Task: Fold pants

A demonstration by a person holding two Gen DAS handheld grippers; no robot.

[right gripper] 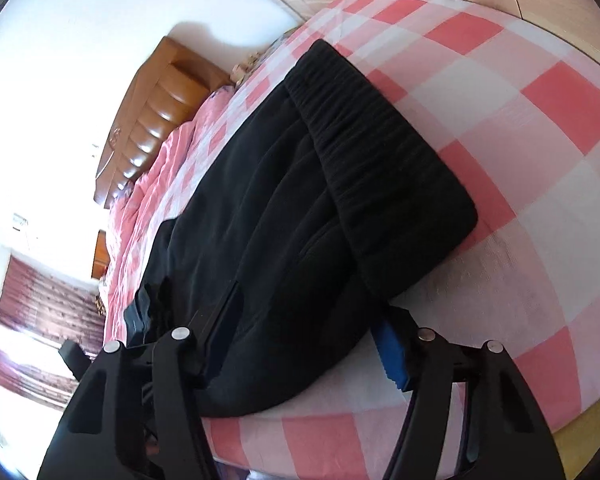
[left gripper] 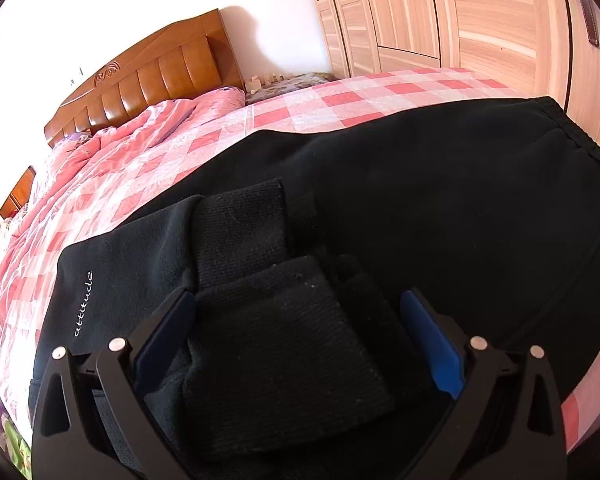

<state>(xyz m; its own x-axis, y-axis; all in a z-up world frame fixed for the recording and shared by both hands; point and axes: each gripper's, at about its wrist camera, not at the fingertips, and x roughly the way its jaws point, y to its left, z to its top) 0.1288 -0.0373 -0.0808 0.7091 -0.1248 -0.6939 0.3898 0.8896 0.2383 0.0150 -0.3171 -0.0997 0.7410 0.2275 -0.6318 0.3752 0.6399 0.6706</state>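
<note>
The left gripper (left gripper: pixel 298 344), low in its frame, stands wide, its blue pads either side of the ribbed cuffs (left gripper: pixel 284 336) of the black fleece jogging pants (left gripper: pixel 440 208) without pinching them. The right gripper (right gripper: pixel 308 344), also wide, straddles the pants' near folded edge at lower centre. The legs seem already doubled toward the gathered elastic waistband (right gripper: pixel 380 148), upper centre; next, both claws likely need to close and carry another fold. The pants lie bulky on the pink-and-white checked bedsheet (right gripper: pixel 540 184).

White script "attitude" on the black pants (left gripper: pixel 148 264), near a cuff
</note>
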